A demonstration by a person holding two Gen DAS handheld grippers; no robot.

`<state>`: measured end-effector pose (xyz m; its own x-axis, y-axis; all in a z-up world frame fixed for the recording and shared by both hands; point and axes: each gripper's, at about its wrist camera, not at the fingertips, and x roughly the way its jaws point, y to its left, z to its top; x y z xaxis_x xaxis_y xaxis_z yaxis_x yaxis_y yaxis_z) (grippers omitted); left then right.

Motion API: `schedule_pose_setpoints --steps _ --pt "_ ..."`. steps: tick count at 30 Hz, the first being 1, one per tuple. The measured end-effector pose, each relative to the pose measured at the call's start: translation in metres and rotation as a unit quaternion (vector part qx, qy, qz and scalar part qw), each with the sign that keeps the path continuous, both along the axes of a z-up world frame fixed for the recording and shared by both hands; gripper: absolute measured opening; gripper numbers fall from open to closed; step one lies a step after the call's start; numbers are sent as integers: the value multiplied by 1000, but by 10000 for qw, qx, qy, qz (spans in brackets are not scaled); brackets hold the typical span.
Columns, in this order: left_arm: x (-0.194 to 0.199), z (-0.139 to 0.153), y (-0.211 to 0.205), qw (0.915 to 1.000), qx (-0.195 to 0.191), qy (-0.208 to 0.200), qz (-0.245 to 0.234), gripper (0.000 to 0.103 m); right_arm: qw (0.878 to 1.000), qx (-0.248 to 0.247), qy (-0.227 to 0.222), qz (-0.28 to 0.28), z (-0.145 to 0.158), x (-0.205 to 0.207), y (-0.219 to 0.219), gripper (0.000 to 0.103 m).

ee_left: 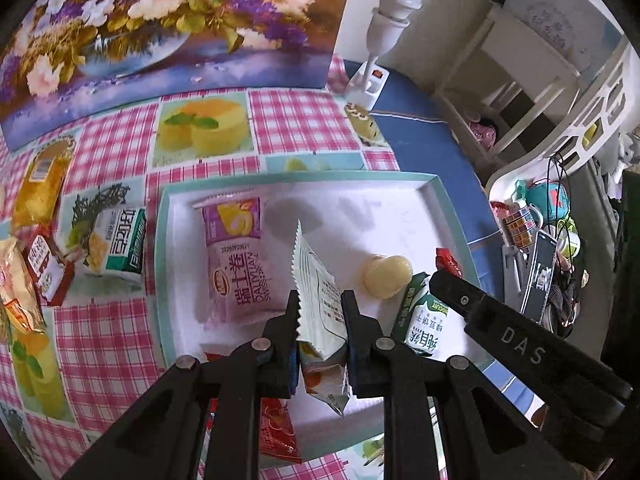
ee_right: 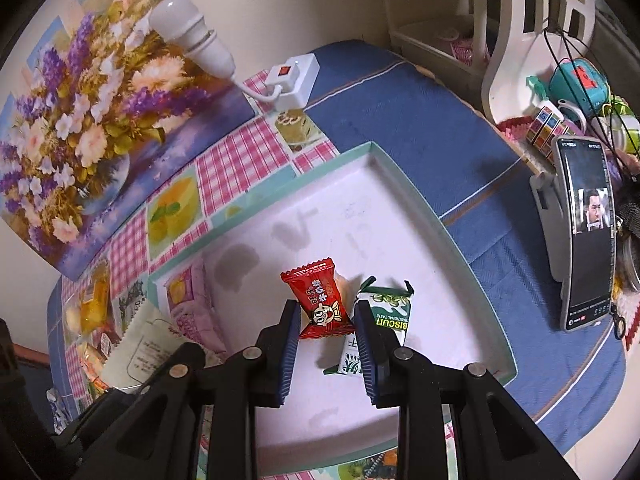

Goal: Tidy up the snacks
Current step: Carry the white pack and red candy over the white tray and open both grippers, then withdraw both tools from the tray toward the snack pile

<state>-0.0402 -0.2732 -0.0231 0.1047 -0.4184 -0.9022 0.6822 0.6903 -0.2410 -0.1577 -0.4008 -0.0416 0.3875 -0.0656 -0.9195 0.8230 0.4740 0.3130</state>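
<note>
So we are partway done. The white box (ee_left: 440, 216) in front of our tools already holds a purple Swiss roll pack (ee_left: 236, 256), a pale yellow candy (ee_left: 387, 276) and a green biscuit pack (ee_right: 386, 320). Our left tool (ee_left: 320, 316) is squeezing a white snack bag (ee_left: 320, 300) and holds it up over the box. Our right tool (ee_right: 326, 320) has a red candy (ee_right: 320, 304) between its fingers; we cannot tell if it is pinched tight or loose.

Left of the left tool, more snacks wait on the checked surface (ee_left: 112, 152): a green and white carton (ee_left: 120, 246), a small red box (ee_left: 46, 272) and a yellow bag (ee_left: 40, 188). A phone (ee_right: 586, 232) stands to the right, clear of the box. We think nothing blocks us.
</note>
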Motion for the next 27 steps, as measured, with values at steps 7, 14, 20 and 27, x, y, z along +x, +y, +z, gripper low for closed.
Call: schedule_pose_setpoints --steps 7,14,20,27 --pt "0 0 -1 10000 41 31 -12 19 9999 68 112 44 -6 2 1 30" --pt "4 4 2 10000 31 46 46 45 9997 97 194 69 -9 3 3 30" --pt "11 9 9 9998 -24 13 186 45 9995 113 259 112 -11 5 5 31" --pt "26 10 24 9983 -6 -72 573 65 9989 65 427 166 -15 8 5 51"
